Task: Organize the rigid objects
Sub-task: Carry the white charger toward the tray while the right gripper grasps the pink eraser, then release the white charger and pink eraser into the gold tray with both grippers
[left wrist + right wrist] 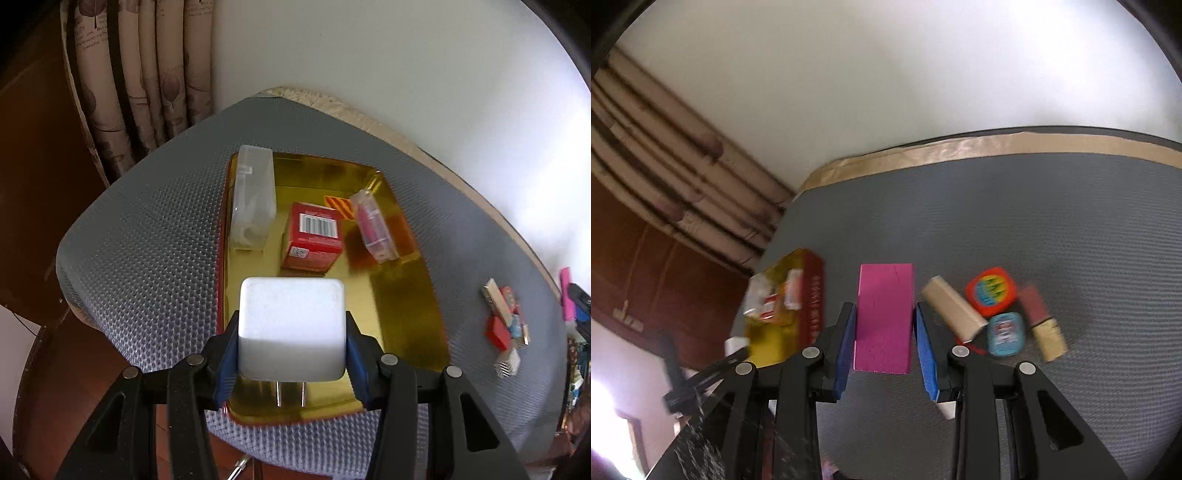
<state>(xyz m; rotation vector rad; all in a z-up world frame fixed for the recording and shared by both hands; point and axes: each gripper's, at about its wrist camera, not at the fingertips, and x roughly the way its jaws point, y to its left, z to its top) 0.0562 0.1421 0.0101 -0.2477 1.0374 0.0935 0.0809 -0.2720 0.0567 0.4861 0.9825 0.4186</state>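
your left tool (291, 354) grips a white charger (291, 328), its blue pads pressed on both sides, prongs pointing down over the near end of the gold tray (406, 314). inside the tray sit a clear box (255, 195), a red box (312, 236) and a small clear case (373, 225) leaning beside it. your right tool (884, 343) is clamped on a pink block (884, 317), held above the grey tabletop (1052, 221). just right of it lie a tan block (955, 308), an orange tin (991, 291) and a blue tin (1004, 334).
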